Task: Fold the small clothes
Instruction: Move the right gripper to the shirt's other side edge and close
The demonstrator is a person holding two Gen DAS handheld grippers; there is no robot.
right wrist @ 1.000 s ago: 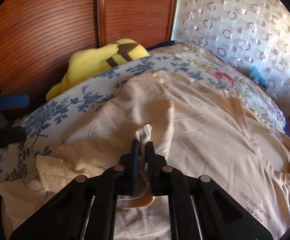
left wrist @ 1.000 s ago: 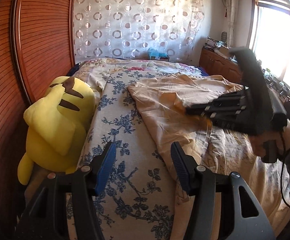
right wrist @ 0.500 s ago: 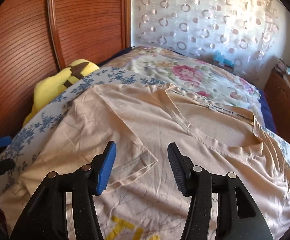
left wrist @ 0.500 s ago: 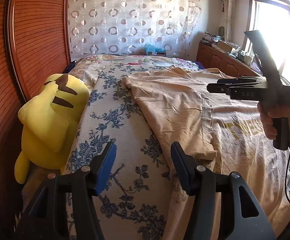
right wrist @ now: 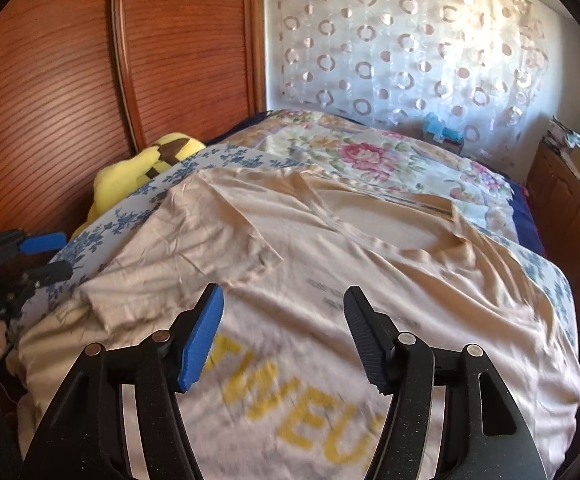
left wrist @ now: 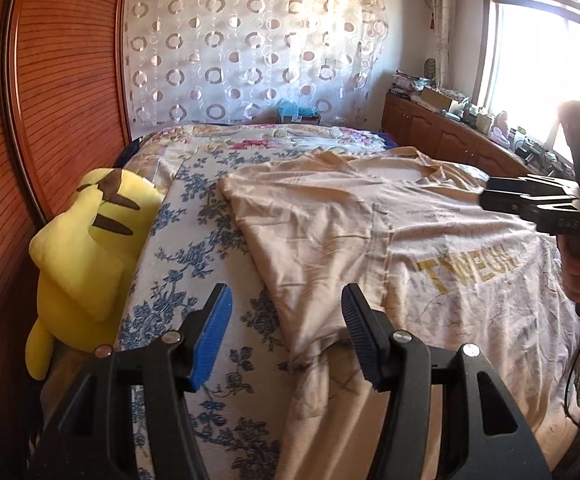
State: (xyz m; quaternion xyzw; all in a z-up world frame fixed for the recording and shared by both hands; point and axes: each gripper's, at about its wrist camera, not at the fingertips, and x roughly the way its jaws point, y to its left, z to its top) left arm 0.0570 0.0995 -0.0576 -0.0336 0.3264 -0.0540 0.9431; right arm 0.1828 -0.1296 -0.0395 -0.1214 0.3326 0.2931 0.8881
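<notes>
A beige T-shirt (left wrist: pixel 330 220) with yellow lettering lies spread face up on the bed, its left sleeve (right wrist: pixel 209 248) folded in over the chest. My left gripper (left wrist: pixel 285 332) hovers open above the shirt's near left edge with nothing between its fingers. A hand holds my right gripper (right wrist: pixel 283 332) above the lettering. Its jaws are opening and nothing is between them. In the left wrist view the right gripper (left wrist: pixel 490 198) shows from the side at the right edge. At the far left of the right wrist view is the left gripper (right wrist: pixel 53 256).
A yellow plush toy (left wrist: pixel 89 248) leans between the bed's left side and the wooden slatted panels (left wrist: pixel 49 80). A blue floral bedspread (left wrist: pixel 193 240) lies under the shirt. Wooden cabinets (left wrist: pixel 450 136) with clutter run under the window at the right.
My right gripper was shut on the sleeve's edge; it has let go, opened, and pulled back to the right and upward. The sleeve now rests folded on the shirt. The left gripper stays open.
</notes>
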